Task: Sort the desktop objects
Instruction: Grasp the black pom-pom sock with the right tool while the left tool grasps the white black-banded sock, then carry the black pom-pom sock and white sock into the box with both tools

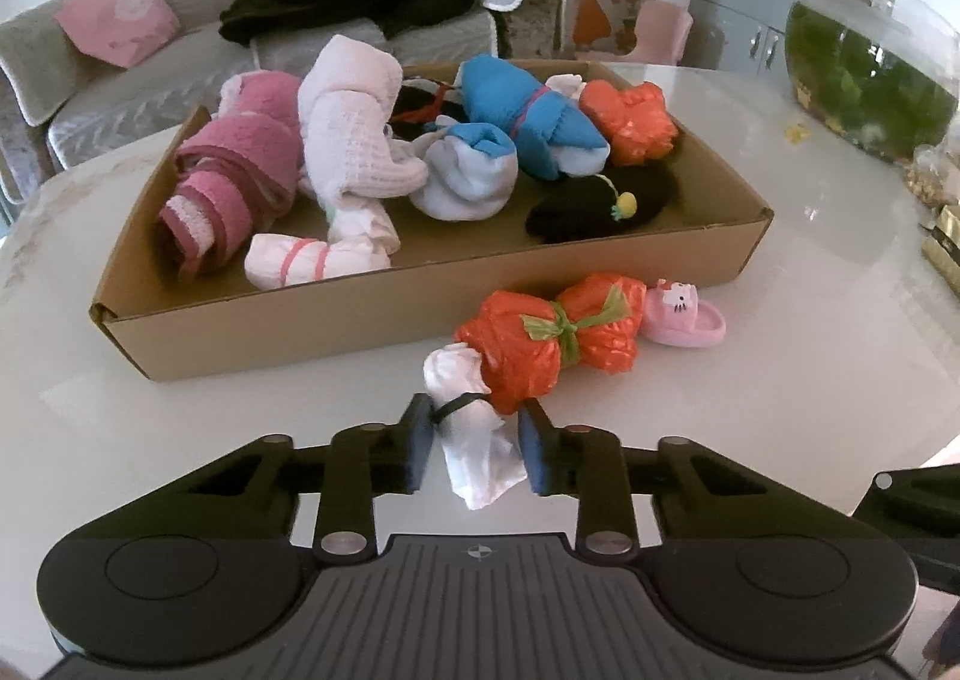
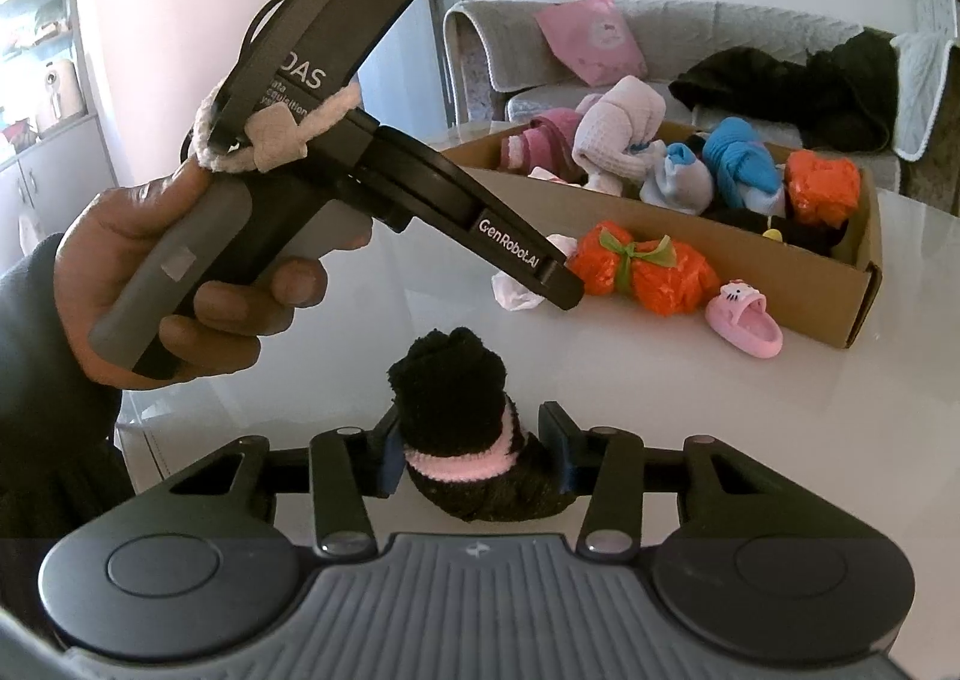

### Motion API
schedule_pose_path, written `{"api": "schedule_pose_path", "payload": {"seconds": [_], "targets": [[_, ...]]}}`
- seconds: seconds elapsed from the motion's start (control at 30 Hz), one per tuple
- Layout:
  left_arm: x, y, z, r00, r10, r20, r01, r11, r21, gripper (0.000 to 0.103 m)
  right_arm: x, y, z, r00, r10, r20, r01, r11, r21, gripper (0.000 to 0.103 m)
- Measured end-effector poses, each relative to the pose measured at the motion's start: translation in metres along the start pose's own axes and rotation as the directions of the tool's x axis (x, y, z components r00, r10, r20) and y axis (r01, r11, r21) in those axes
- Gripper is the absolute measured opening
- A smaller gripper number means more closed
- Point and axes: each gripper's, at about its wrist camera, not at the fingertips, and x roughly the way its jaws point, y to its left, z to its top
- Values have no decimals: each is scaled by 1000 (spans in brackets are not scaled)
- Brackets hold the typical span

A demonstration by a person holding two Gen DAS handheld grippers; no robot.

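White and glossy, the table [image 1: 810,368] carries a cardboard box [image 1: 372,314] packed with rolled socks and bundles. Just in front of the box lie an orange bundle [image 1: 552,341] tied with a green ribbon and a pink slipper [image 1: 684,317] touching it. The left claw [image 1: 477,449] sits apart around a white bundle [image 1: 474,440] bound by a black band, its pads not clearly pressing it. The right claw [image 2: 474,455] brackets a black sock roll [image 2: 465,428] with a pink stripe, resting on the table; whether it grips is unclear.
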Motion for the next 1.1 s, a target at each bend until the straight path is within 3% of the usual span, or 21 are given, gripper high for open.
{"api": "schedule_pose_path", "payload": {"seconds": [0.13, 0.3, 0.63, 0.87, 1.1], "targets": [[-1, 4, 1, 1000, -10, -8, 10, 1000, -19, 30, 1, -1, 0, 1000, 1, -1, -1, 1000, 2, 41], [-9, 0, -3, 1000, 6, -9, -6, 1000, 21, 30, 0, -1, 0, 1000, 1, 0, -1, 1000, 5, 41], [-41, 17, -1, 998, 29, 63, -32, 999, 34, 30, -12, -17, -6, 999, -33, 2, 32, 999, 41, 41], [-63, 46, 3, 990, 63, 128, -58, 997, -41, 30, -28, -39, -4, 996, -90, 30, 87, 993, 84, 41], [-81, 81, 14, 971, 59, 231, -14, 982, -191, 30, -52, -64, 17, 980, -172, 104, 158, 979, 126, 41]]}}
